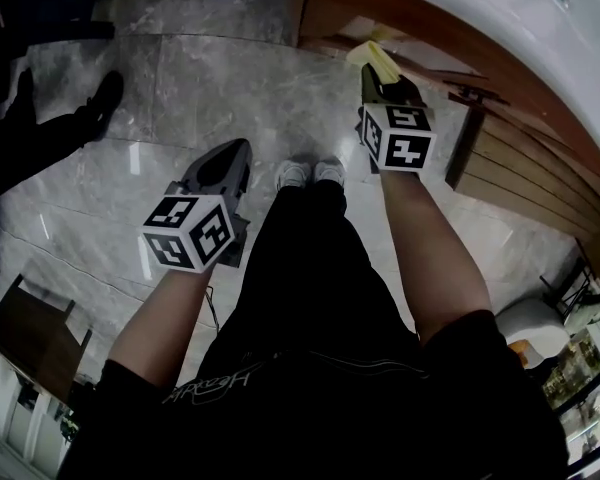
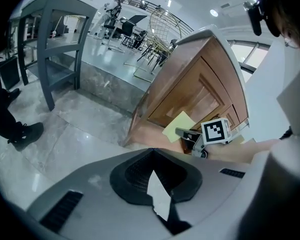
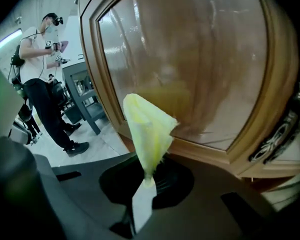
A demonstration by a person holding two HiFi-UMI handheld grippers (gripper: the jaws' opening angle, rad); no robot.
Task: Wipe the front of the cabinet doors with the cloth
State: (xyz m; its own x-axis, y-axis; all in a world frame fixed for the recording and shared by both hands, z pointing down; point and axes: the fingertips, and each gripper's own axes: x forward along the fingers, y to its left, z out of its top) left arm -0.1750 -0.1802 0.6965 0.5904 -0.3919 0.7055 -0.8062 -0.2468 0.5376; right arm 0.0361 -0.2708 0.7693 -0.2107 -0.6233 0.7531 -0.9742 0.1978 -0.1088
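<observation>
The right gripper point(image 3: 146, 183), clamped on the upright thin yellow cloth point(image 3: 147, 129), faced the glossy brown wooden cabinet door point(image 3: 200, 59) close at upper frame; the farther left gripper point(image 2: 157, 193) was closed, empty.

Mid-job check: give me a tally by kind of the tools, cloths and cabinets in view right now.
Tools: 2, left tool shut with nothing in it, and right tool
Cloths: 1, yellow cloth, clamped in the right tool
Cabinets: 1, wooden cabinet
Total: 4
</observation>
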